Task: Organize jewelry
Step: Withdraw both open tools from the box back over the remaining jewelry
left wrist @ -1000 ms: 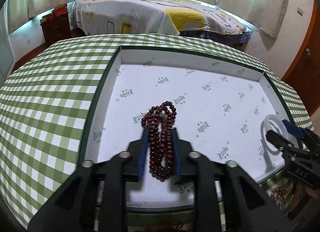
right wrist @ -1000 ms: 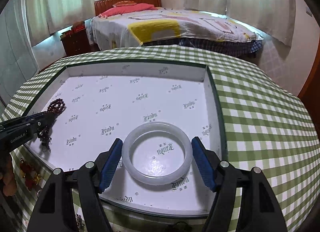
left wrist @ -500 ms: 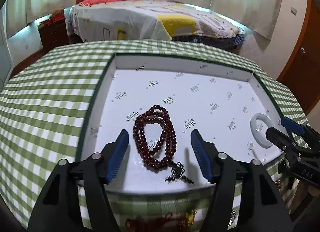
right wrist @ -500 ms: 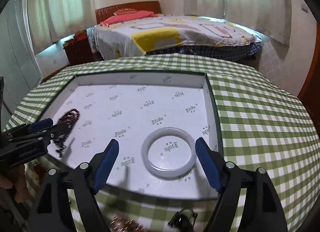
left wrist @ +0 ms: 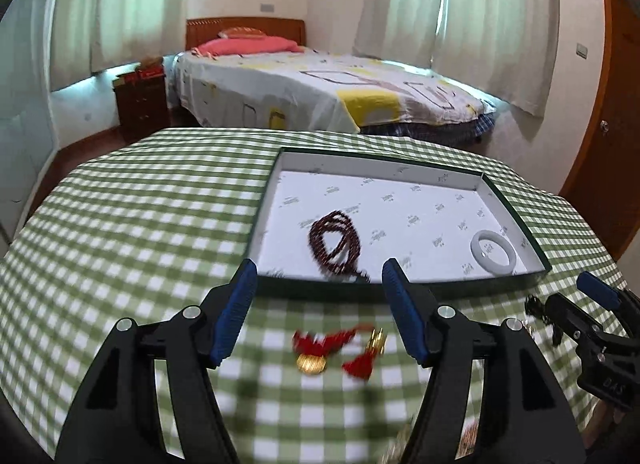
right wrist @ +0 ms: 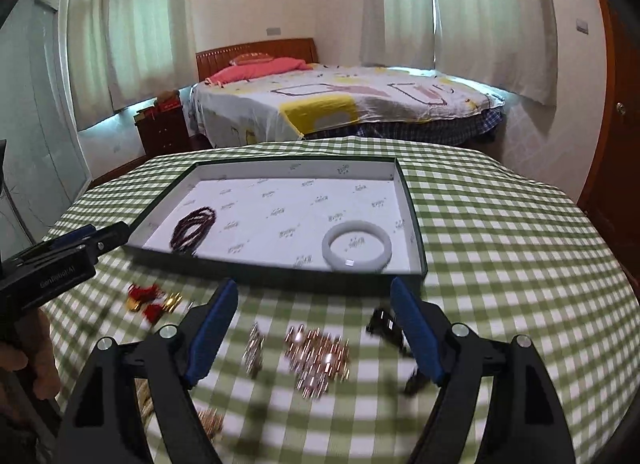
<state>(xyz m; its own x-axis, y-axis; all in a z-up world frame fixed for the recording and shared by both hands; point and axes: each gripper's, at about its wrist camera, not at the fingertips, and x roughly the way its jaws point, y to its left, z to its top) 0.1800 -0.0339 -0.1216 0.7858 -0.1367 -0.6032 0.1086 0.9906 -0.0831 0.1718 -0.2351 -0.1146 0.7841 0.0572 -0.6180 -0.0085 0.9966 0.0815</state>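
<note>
Left wrist view shows the left gripper [left wrist: 316, 296] wide open and empty, poised over the checked tablecloth [left wrist: 132, 224] just short of the near wall of the tray [left wrist: 516, 224]; between and just beyond its blue pads [left wrist: 236, 312], a red tassel charm with gold pieces [left wrist: 336, 348] on the cloth, blurred. Inside the tray, a string of dark red beads [left wrist: 336, 242] near the near wall and a white bangle [left wrist: 493, 246] toward the near right corner. Right wrist view gives the right gripper [right wrist: 314, 328] equally wide and holding nothing, above a loose heap of rose-gold chain [right wrist: 318, 358], with a small silvery piece [right wrist: 255, 348] just left of it and a small black item [right wrist: 384, 324] beside the right pad; further gold pieces low at the near edge, too blurred to name.

Likely step: picking up the next loose pieces for the tray. For the charm, best to come down squarely over the knotted red middle rather than a tassel end; pads close to the cloth before closing, without pinching the fabric. For the chain, better to gather the heap at its thickest part and close fully, since loose links probably slip and trail; lift well clear of the tray wall before crossing it. Worth setting both down in bare parts of the tray, apart from beads and bangle, to avoid tangling.
</note>
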